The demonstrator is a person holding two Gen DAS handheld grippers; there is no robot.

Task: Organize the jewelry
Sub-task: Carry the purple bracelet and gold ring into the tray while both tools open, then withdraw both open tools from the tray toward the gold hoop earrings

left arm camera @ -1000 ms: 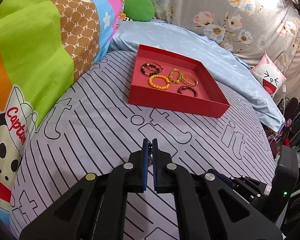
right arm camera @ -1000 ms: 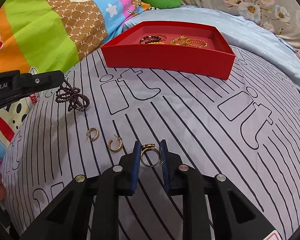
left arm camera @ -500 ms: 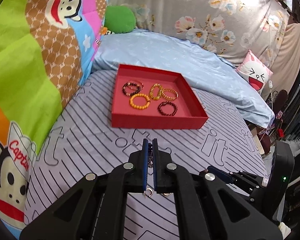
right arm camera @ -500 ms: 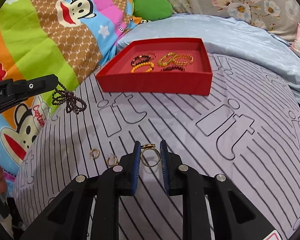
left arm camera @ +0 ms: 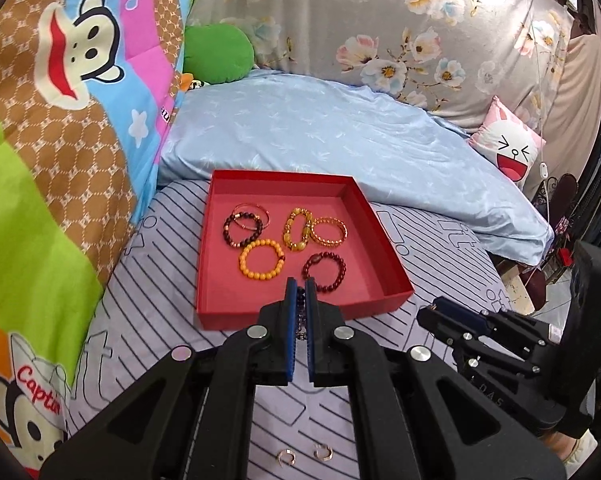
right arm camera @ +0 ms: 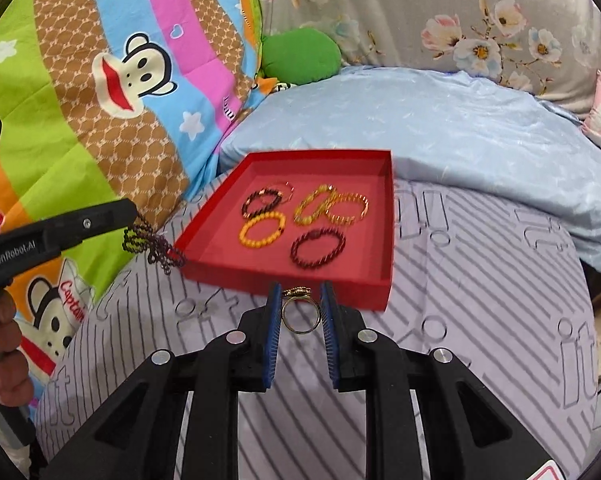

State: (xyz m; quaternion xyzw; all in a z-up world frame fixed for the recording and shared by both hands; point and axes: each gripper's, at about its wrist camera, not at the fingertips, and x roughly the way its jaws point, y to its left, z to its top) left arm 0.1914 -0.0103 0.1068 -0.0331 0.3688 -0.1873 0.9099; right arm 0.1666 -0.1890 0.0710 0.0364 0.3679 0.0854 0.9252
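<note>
Striped bedsheet [left arm camera: 148, 320], red tray [left arm camera: 396, 280], dark bead strand [left arm camera: 300, 312] mostly hidden between left fingers [left arm camera: 290, 320]

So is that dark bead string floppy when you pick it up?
Probably yes: the dark purple bead string droops in loose loops below the left gripper, so it likely swings. It looks light. The round beads might roll if dropped.

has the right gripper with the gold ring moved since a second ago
Yes. The right gripper, shut on the gold ring, has lifted off the bedsheet and come toward the red tray.
</note>
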